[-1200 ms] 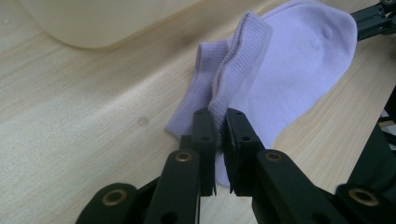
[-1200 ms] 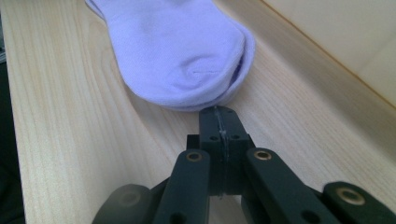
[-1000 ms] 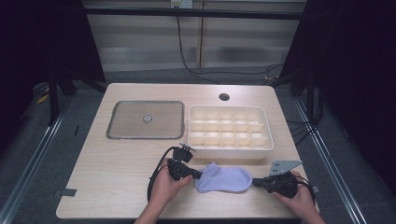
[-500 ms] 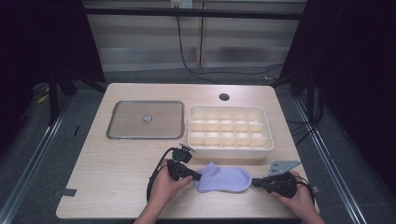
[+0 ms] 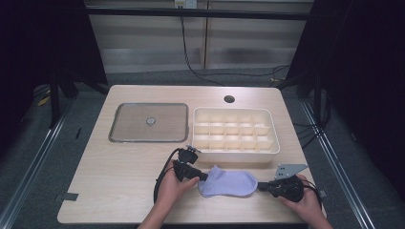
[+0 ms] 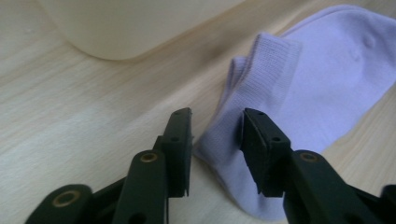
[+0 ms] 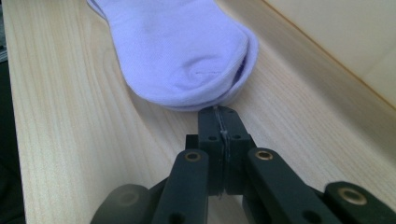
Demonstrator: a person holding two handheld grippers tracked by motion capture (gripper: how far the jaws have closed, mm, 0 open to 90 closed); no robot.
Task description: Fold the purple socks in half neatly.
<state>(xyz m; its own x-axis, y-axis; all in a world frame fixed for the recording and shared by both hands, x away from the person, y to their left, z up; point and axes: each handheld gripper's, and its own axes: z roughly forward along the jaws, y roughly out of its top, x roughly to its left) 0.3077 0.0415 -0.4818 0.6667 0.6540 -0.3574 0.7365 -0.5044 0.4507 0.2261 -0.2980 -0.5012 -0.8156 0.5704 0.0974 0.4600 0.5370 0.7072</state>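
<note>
left claw point(image 6: 215, 128) jaws just opening, letting go of sock point(image 5: 228, 182) cuff | right claw point(image 7: 219, 112) clenched at the toe | sock lying flat on desk point(image 5: 119, 176), likely ready for folding

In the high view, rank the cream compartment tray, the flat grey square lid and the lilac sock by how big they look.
1. Cream plastic compartment tray
2. Flat grey square lid, nearly alike in size, so that order is unsure
3. Lilac sock, clearly smallest

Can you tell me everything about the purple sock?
The pale lilac knitted sock lies flat on the light wooden table, just in front of the cream plastic divided tray. Its ribbed cuff points to the left claw, whose jaws have just been opening and stand apart at the cuff's edge. The shut right claw sits at its rounded toe.
</note>
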